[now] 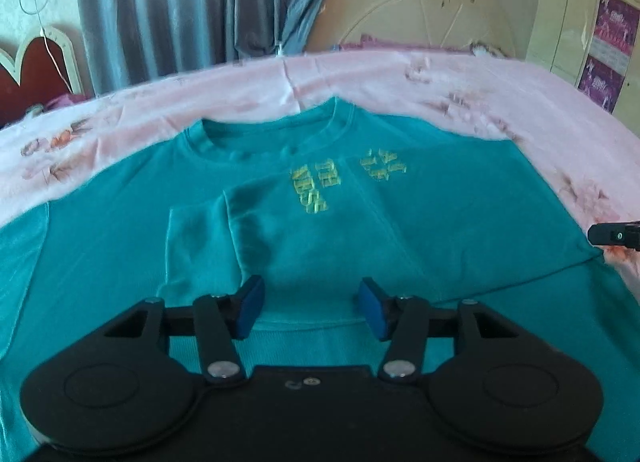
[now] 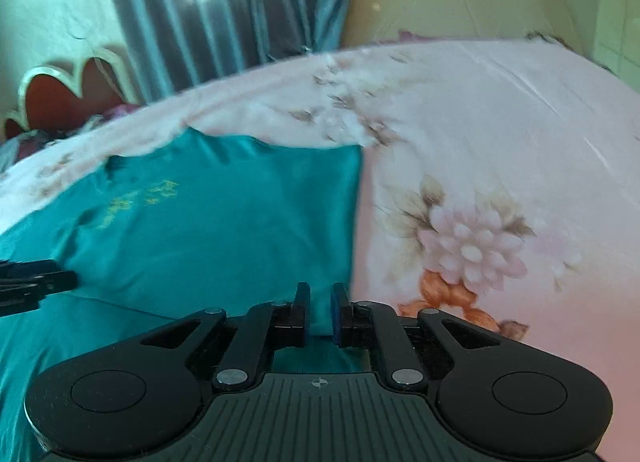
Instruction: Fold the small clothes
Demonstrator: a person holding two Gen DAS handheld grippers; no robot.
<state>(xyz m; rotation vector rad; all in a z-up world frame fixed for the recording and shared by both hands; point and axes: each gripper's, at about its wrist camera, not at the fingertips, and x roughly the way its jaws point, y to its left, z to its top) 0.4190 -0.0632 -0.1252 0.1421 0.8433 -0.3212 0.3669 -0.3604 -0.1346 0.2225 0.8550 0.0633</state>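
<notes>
A teal sweatshirt (image 1: 312, 230) lies face up on the bed (image 1: 256, 82), collar toward the far edge, spread over a pink floral sheet (image 2: 500, 150). One sleeve is already folded in across the chest, its cuff (image 1: 196, 246) lying beside the yellow lettering (image 1: 316, 186).

The left gripper (image 1: 312, 308) hangs over the near hem with its jaws apart and nothing between the blue pads (image 1: 252, 308); the cloth under them lies flat and loose. The right gripper (image 2: 320, 314) sits at the sweatshirt's right edge, close to the near edge of the bed, its jaws drawn almost together. Teal cloth shows in the narrow gap between them, so it looks pinched on the sweatshirt there, though how many layers it has I cannot tell.

The trouble I'd expect: with only one side gripped, a pull from the right would drag the whole sweatshirt across the slick sheet, skew it and shake the folded sleeve loose. A thin pinch could also slip mid-fold and drop the edge crooked. And the left jaws, if they close low, could catch the sheet along with the hem.
</notes>
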